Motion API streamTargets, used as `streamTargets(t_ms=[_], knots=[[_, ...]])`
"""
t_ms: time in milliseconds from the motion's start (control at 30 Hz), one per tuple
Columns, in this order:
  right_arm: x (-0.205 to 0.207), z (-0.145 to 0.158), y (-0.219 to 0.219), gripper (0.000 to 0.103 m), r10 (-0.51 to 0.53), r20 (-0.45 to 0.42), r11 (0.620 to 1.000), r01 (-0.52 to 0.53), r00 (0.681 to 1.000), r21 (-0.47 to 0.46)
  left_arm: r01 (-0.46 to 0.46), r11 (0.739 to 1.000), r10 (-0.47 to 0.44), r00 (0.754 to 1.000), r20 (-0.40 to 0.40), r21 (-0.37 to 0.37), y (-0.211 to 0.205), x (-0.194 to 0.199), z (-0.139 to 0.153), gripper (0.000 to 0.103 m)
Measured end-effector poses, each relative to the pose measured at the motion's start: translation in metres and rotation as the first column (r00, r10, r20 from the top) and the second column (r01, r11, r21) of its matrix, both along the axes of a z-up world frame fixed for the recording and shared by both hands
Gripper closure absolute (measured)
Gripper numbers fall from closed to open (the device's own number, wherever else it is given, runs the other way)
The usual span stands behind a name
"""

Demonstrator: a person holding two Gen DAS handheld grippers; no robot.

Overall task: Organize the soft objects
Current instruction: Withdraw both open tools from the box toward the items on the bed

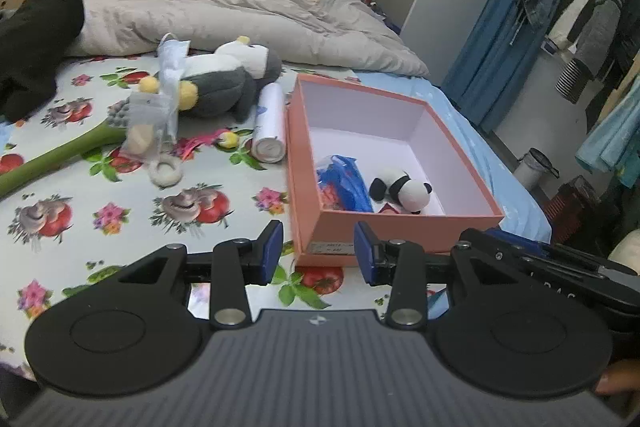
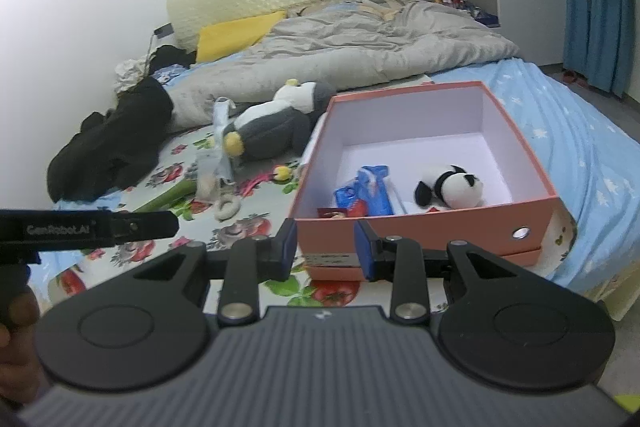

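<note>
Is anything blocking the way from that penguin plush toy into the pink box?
Nothing tall does. The penguin plush lies left of the pink box, whose top is open. Only a white paper roll lies on the bedsheet between them, against the box's left wall, low enough to lift the toy over.

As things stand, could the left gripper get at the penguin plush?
Probably yes. The left gripper is open and empty, and the penguin lies uncovered on the bed left of the box. Only a plastic packet and a ring lie in front, avoidable from above.
</note>
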State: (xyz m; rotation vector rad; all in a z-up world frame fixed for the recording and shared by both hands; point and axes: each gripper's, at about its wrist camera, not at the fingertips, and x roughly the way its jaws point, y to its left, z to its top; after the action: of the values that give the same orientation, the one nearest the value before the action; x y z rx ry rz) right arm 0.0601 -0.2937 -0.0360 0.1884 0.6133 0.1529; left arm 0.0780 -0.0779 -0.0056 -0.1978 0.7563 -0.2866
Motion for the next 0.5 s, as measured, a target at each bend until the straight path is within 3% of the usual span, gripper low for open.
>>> streamTargets(t_ms=[500], knots=[[-0.019, -0.014, 0.063, 0.068, 0.172, -0.018, 0.985, -0.172, 0.985, -0.016, -0.131, 0.991, 0.131, 0.991, -0.017, 0.02, 0.056, -0.046, -0.011, 0.056]])
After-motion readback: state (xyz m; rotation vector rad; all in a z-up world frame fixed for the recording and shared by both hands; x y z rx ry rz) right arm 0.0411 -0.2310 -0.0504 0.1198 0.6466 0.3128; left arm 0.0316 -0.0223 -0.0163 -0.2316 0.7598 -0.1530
